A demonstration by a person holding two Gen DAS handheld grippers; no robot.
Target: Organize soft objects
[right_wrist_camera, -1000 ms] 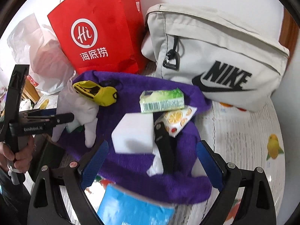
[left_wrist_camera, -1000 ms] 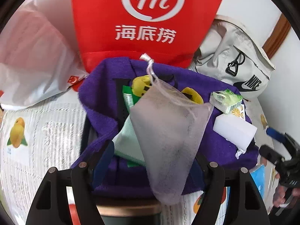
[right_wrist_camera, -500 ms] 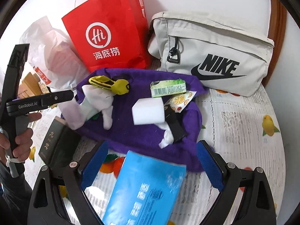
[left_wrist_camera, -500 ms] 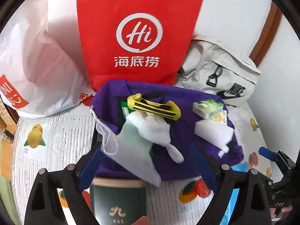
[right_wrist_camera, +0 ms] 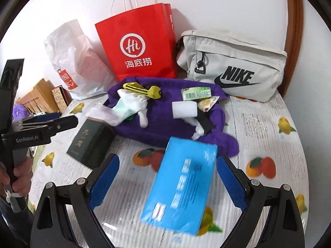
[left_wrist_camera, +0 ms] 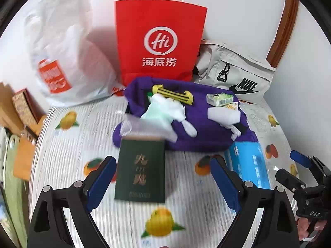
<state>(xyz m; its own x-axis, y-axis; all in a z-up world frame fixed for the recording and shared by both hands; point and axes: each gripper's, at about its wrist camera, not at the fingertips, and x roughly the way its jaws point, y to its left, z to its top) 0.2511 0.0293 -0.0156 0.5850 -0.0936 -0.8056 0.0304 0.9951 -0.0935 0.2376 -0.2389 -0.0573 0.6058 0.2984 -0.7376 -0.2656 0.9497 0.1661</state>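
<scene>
Pulling back from the purple towel (left_wrist_camera: 186, 138), both grippers now stand clear of the pile. The towel lies bunched at the table's far edge, against the red paper bag (left_wrist_camera: 159, 41). The sheer mesh pouch (left_wrist_camera: 142, 125), a second ago hanging pinched in the left gripper (left_wrist_camera: 163, 181), now lies dropped on the towel's near-left edge, overlapping the dark green box (left_wrist_camera: 140, 169). Its long axis runs slantwise, mouth end toward the yellow clip (left_wrist_camera: 172, 95), tail toward the table's left edge. Left jaws released, empty; right gripper (right_wrist_camera: 167, 177) likewise spread, empty, over the blue tissue pack (right_wrist_camera: 182, 181). Judgement: pouch placed; next item pending.
</scene>
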